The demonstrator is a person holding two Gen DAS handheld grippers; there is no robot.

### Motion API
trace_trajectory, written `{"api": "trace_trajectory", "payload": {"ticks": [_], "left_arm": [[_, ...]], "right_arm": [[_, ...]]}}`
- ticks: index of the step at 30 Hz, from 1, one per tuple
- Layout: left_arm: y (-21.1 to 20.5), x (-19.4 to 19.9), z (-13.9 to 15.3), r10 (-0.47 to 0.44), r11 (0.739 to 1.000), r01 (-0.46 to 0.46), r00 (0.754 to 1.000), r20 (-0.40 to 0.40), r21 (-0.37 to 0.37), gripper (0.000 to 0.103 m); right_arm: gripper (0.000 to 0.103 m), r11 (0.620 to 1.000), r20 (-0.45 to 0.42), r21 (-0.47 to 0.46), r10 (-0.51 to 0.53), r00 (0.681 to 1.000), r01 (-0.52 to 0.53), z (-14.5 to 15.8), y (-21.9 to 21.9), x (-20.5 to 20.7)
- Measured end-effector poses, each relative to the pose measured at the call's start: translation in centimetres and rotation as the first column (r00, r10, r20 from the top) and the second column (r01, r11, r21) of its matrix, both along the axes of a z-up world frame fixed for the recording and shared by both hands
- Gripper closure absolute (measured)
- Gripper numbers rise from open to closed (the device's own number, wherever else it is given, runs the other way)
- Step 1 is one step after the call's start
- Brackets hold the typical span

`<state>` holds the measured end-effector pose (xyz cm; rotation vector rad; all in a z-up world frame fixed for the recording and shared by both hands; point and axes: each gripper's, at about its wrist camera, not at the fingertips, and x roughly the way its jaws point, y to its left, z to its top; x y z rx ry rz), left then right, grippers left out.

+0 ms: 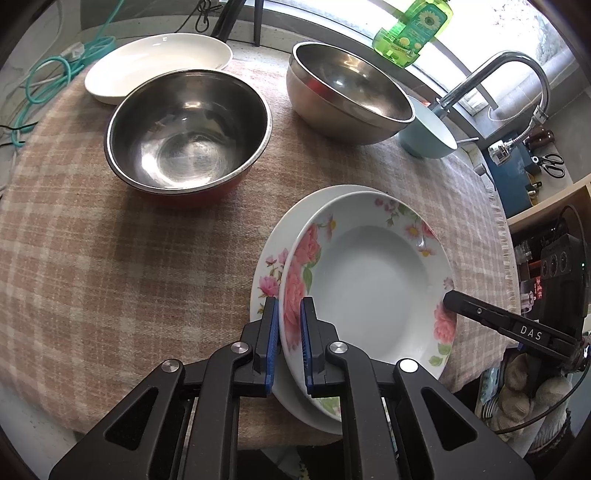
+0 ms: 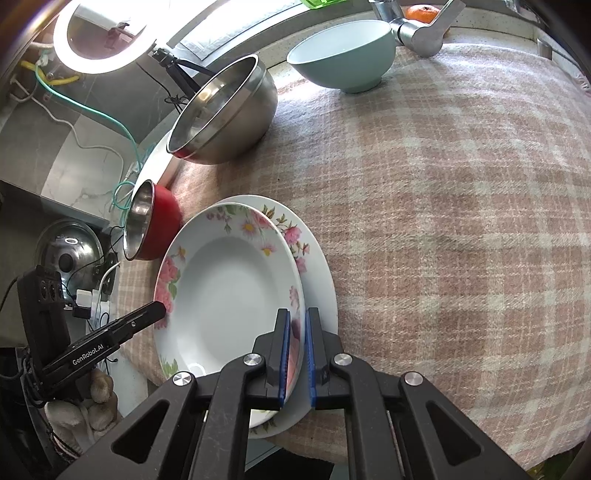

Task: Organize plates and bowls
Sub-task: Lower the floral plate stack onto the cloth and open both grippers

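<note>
A deep white plate with pink flowers [image 1: 369, 280] lies over a second flowered plate [image 1: 266, 266] at the near edge of the checked tablecloth [image 1: 129, 258]. My left gripper [image 1: 289, 301] is shut on the upper plate's left rim, which stands between the blue pads. My right gripper [image 2: 298, 314] is shut on the opposite rim of that upper plate [image 2: 225, 288], with the lower plate [image 2: 317, 266] showing beyond it. Each view catches the other gripper at the far rim: the right gripper [image 1: 448, 298] and the left gripper [image 2: 159, 307]. Whether the two plates touch is hidden.
A steel bowl with a red outside [image 1: 188, 129], a plain steel bowl [image 1: 347, 88], a teal bowl [image 1: 428, 133] and a white plate [image 1: 159, 62] stand at the back. A faucet [image 1: 495, 74] and a green soap bottle [image 1: 413, 29] are behind. The table edge runs close under the plates.
</note>
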<state>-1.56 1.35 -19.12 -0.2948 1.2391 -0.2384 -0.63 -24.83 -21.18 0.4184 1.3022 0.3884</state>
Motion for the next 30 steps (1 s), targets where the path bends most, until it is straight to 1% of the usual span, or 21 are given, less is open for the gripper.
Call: {"api": "trace_trajectory", "payload": {"ticks": [4,7,8,9,10,12,13,16,20,25,30], "left_arm": [[-0.2,0.0,0.1,-0.009,1.000,0.009,1.000,0.002,0.015,0.095],[-0.2,0.0,0.0,-0.007,1.000,0.007,1.000,-0.001,0.011,0.095],[-0.2,-0.1,0.0,-0.007,1.000,0.007,1.000,-0.003,0.009,0.094],[-0.2,-0.1,0.0,-0.007,1.000,0.007,1.000,-0.005,0.002,0.090],[-0.2,-0.1,0.0,-0.007,1.000,0.007,1.000,-0.005,-0.002,0.088],[-0.2,-0.2,0.1,-0.006,1.000,0.006,1.000,0.001,0.007,0.088],[-0.2,-0.3,0.1,-0.005,1.000,0.005,1.000,0.005,0.011,0.088],[0.2,-0.3,0.4,0.015,1.000,-0.016,1.000,0.016,0.009,0.088],[0.8,-0.5,1.8,0.030,0.999,-0.031,0.998,0.057,0.014,0.088],[1.7,-0.6,3.2,0.045,0.999,-0.046,0.994,0.095,0.013,0.088],[2.5,-0.9,4.2,0.047,0.998,-0.051,0.992,0.121,0.028,0.088]], "right_arm": [[0.093,1.000,0.000,-0.006,0.004,1.000,-0.004,0.0,0.1,-0.1],[0.093,1.000,-0.002,-0.004,0.002,1.000,-0.002,0.0,0.1,-0.1],[0.093,1.000,-0.001,-0.006,0.004,1.000,-0.004,0.0,0.2,-0.1],[0.093,1.000,-0.002,-0.006,0.008,1.000,-0.008,0.0,0.3,-0.1],[0.093,1.000,-0.001,-0.006,0.008,1.000,-0.008,0.0,0.3,-0.1],[0.092,1.000,0.004,-0.008,0.005,1.000,-0.005,0.1,0.2,-0.1],[0.092,1.000,0.012,-0.012,0.003,1.000,-0.003,0.3,0.2,-0.1],[0.083,0.999,0.053,-0.035,0.006,0.999,-0.004,1.2,0.1,-0.3],[0.082,0.997,0.102,-0.072,0.022,0.995,-0.014,2.7,0.2,-0.5],[0.082,0.996,0.124,-0.082,0.036,0.992,-0.026,3.8,0.3,-0.4],[0.082,0.996,0.160,-0.083,0.034,0.987,-0.021,4.7,0.7,-0.5]]}}
